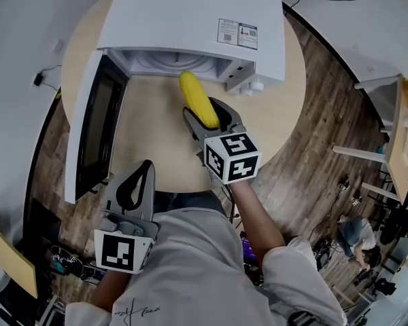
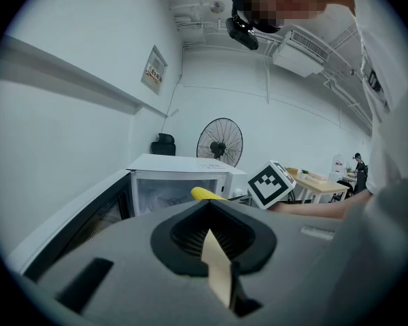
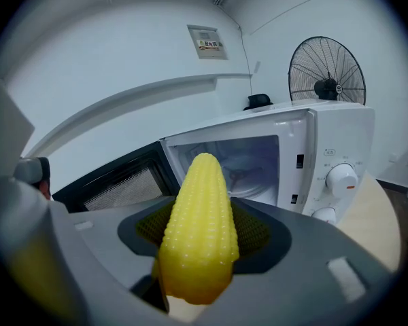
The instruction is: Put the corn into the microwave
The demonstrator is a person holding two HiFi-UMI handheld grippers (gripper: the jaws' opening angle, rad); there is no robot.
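Right, the corn [image 1: 198, 99] is up off the desk [image 1: 153, 138], gripped in the right tongs [image 1: 207, 112], and it sits just in front of the microwave [image 1: 197, 12]. It is not inside yet. The door [image 1: 95, 124] hangs wide open to the left and the cavity is bare, with the turntable plate showing in the right gripper view.

Look at that hold: the right tongs stand wide, pads clamped on the thick lower half of the cob, the tapered tip poking out ahead toward the opening. That looks the sensible place to grab it, since the fat end gives the pads the most to bite on.

By its glossy, even yellow it reads as a light, stiff cob, perhaps a plastic one. The kernel ridges should help the grip, though the taper could let it slide forward if the squeeze slackens. It is round too, so once set down it may roll.

The left tongs [image 1: 148, 165] hang back near the person's body, tips drawn together with nothing between them, well apart from the corn.
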